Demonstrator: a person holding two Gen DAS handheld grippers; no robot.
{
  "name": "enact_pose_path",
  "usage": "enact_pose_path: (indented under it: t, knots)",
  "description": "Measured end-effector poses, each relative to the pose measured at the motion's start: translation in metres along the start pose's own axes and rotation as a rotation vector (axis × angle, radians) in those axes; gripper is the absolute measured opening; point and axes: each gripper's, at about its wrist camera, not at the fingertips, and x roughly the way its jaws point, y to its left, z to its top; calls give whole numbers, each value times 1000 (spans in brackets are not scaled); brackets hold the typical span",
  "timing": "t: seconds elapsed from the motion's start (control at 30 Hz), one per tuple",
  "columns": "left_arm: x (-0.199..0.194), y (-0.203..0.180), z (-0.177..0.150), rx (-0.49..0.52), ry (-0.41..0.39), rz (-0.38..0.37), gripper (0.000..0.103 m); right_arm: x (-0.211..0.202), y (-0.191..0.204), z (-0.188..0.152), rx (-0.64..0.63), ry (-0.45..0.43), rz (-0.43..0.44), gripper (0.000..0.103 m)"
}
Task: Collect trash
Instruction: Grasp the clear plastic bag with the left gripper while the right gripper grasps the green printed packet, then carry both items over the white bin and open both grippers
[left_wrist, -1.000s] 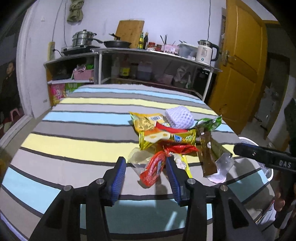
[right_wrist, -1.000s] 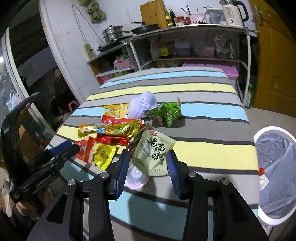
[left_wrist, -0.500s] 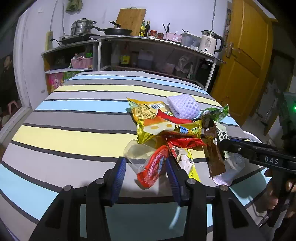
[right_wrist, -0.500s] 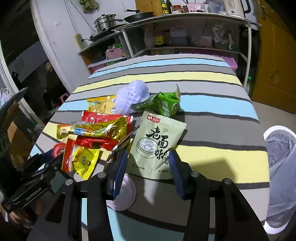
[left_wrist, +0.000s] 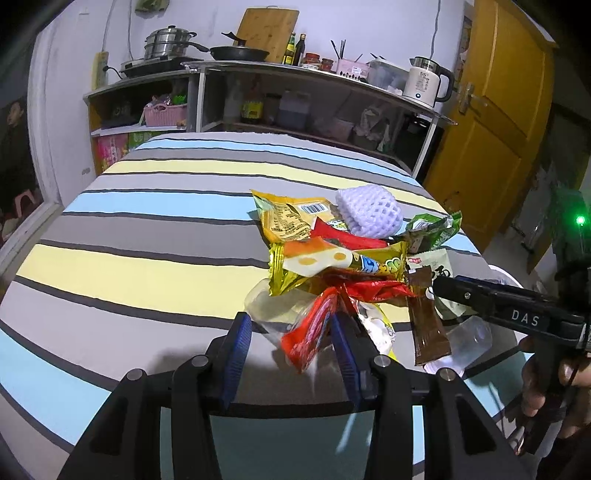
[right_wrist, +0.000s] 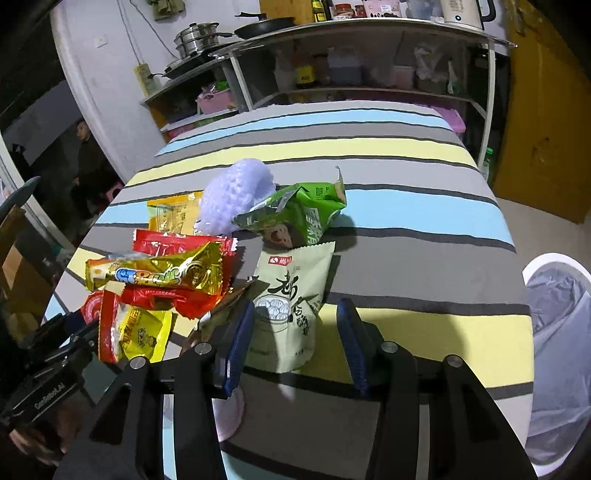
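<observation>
Dim indoor light, bluish cast; fisheye-warped edges (black vignetted corners).

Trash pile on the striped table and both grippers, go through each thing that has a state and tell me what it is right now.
left gripper: open, red wrapper between its fingers.
right gripper: open, straddling the pale green packet.
green bag: torn open, crumpled.
gold candy wrapper: lying flat on the pile.
trash bin: lined, open, beside the table.
kettle: lid shut.
</observation>
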Motion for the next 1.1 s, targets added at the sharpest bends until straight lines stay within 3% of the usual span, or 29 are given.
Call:
enact_pose_path:
  t: [0.1,0.13,0.17,0.3,0.4,1.1]
  knots:
    - [1,0,0,-8,2,-4,36,0,0,0,2,0,-7,40]
    - [1,0,0,-8,2,-4,34,0,-2,1,5,1,-13,24]
    - [0,-1,-1,-4,-1,-2,32,1,-4,1,10,5,-16,16]
    - [-3,0,-4,-4,-10,2,12,-2,-3,-1,8,-1,-21,15]
    - [-6,-2,-5,0,-20,1,7,-6,-2,-4,6,-10,-24,15]
    - [-61,-24,-3,51,-130,-22,5,-59,-11,-19,33,-111,-40,14]
